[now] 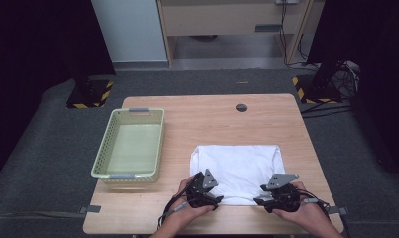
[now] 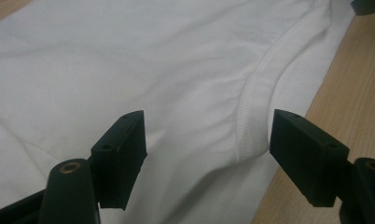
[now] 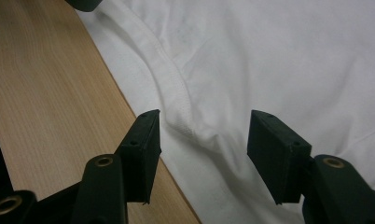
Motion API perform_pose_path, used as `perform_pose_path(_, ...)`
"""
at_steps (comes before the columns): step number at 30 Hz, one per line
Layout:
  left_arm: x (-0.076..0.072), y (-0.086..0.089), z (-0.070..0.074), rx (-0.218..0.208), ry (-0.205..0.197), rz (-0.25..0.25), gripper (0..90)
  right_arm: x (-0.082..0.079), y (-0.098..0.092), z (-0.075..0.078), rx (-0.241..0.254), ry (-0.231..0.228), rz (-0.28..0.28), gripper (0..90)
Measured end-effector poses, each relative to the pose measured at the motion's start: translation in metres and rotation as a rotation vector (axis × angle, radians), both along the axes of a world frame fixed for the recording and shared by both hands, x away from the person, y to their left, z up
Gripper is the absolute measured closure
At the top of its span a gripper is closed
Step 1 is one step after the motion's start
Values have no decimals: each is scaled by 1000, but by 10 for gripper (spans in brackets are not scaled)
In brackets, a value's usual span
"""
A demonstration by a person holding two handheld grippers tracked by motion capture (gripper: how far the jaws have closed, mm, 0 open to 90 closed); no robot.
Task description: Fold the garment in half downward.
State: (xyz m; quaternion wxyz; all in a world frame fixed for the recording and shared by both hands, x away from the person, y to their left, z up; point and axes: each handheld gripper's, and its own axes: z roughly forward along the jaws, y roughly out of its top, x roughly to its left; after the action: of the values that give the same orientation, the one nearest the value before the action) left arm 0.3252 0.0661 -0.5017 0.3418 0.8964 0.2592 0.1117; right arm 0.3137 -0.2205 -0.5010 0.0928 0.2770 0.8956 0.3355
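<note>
With the 2 grippers' jaws apart over the white shirt's (image 1: pixel 237 166) near hem, next clamp it.

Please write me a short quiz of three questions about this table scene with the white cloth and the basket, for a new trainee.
1. True or false: the basket holds folded cloth.
2. At which edge of the white cloth do the left claw and the right claw sit: A the near edge, B the far edge, C the left edge?
3. In each gripper view, what lies between the open jaws?

Key
1. False: nothing shows inside it.
2. A.
3. A stitched hem of the white cloth; the pads stand apart from it and do not press on it.
</note>
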Motion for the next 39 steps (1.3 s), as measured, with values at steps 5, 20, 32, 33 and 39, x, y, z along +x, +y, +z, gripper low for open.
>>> perform_pose_path(5, 0, 2, 5, -20, -15, 11, 270, 0, 5, -8, -52, 4, 20, 478)
perform_pose_path(20, 5, 4, 10, -51, -19, 46, 214, 6, -5, -6, 16, 32, -2, 343)
perform_pose_path(32, 26, -2, 31, -42, -2, 49, 100, 17, 11, 9, 94, -2, -16, 78)
perform_pose_path(33, 29, -3, 35, -44, -5, 49, 99, 18, 12, 11, 97, -5, -19, 77)
perform_pose_path(39, 48, -12, 58, -41, -15, 39, 75, 24, 17, 20, 130, -5, -45, 66)
